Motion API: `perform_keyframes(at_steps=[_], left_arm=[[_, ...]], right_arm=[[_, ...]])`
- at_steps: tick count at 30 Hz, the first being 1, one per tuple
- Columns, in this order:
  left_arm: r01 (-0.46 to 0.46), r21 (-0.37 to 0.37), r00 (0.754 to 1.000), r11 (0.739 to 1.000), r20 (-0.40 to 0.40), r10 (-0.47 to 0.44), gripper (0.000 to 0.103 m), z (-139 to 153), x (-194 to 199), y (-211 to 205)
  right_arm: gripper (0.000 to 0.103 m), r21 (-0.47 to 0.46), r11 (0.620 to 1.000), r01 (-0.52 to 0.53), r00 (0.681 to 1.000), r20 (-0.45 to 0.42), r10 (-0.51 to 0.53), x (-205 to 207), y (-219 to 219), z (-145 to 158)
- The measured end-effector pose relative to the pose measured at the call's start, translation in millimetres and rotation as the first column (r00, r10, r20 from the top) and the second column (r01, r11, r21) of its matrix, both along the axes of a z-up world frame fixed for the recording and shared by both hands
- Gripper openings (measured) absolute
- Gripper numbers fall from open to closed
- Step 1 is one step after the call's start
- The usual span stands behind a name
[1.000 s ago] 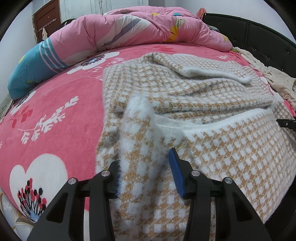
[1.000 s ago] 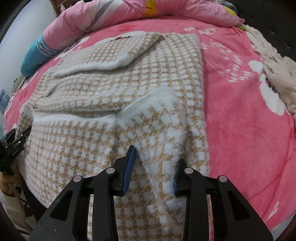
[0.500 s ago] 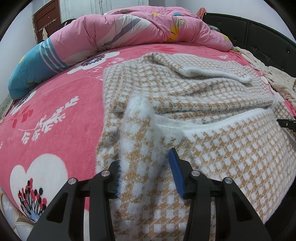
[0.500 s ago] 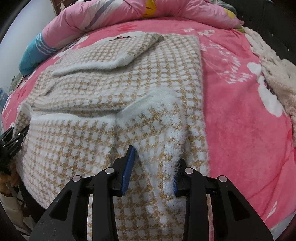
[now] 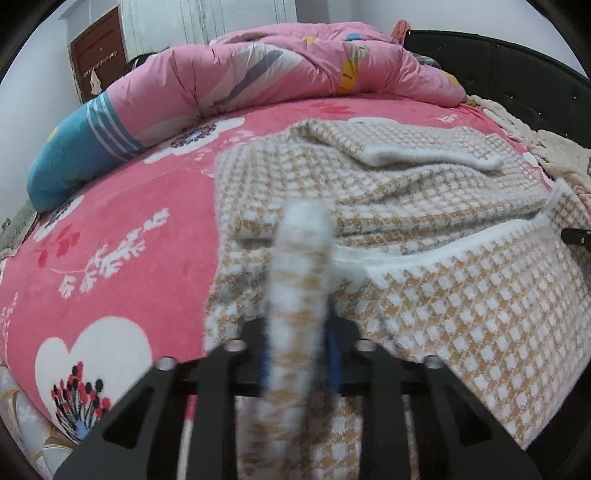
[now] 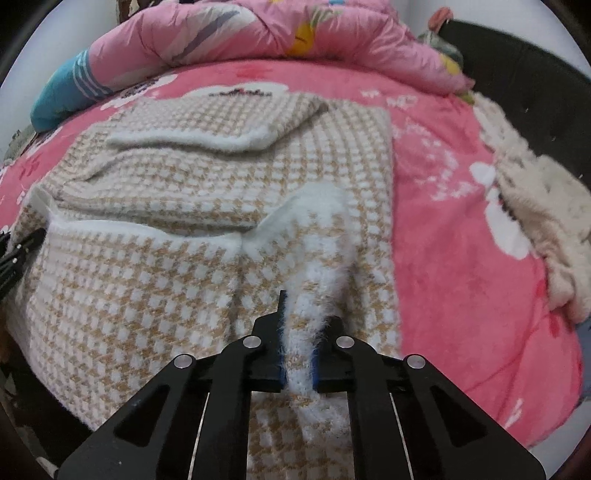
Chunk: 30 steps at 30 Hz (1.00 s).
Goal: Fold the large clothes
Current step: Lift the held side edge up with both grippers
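A tan-and-white checked sweater (image 6: 177, 280) lies spread over a pink flowered bedspread (image 6: 454, 236). The right gripper (image 6: 298, 354) has its jaws clamped on a fuzzy white ridge of the knit, which stands pinched up between the blue pads (image 6: 281, 363). One sleeve (image 6: 207, 129) is folded across the far part of the garment. A rolled pink quilt (image 6: 258, 33) lies along the far edge of the bed, and a cream fleece blanket (image 6: 535, 218) lies at the right. The left gripper (image 6: 14, 254) peeks in at the left edge, beside the sweater's hem.
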<state>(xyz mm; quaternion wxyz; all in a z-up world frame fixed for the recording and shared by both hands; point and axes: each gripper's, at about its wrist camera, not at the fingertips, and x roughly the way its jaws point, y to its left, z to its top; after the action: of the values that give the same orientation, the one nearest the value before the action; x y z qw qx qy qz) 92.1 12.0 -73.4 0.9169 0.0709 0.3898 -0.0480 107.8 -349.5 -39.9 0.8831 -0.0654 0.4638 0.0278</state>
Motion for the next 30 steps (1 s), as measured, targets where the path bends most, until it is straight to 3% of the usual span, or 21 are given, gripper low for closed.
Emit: perform_keyframes(at_steps=[8,18,23,28,30], left_arm=[[0.014,0.025,0.992,1.000,0.127,-0.017,0.012,28.9,-38.0,0.6],[-0.005,0.073,0.943,0.997,0.332,-0.020,0.011,81.2,-98.8,-7.3],[-0.003,0.080,0.914,0.997,0.404,-0.030,0.011,113.1,-87.7,-12.2],[-0.005,0.079,0.902,0.997,0.431,-0.030,0.011,142.8,-31.6,-14.1],[-0.004,0.074,0.903,0.997,0.428,-0.028,0.011,149.4,-4.3,-13.5]], right_arm=[[0.006,0.001,1.000,0.001,0.985,0.171,-0.001,-53.9,10.5,37.8],[0.005,0.101,0.995,0.011,0.939,0.340,-0.045,-99.3,0.2,82.9],[0.005,0.099,0.995,-0.013,0.913,0.406,-0.029,-78.2,-5.2,106.9],[0.005,0.127,0.991,-0.047,0.894,0.448,-0.015,-23.8,-14.5,132.4],[0.005,0.134,0.990,-0.053,0.895,0.445,-0.012,17.2,-16.9,137.1]])
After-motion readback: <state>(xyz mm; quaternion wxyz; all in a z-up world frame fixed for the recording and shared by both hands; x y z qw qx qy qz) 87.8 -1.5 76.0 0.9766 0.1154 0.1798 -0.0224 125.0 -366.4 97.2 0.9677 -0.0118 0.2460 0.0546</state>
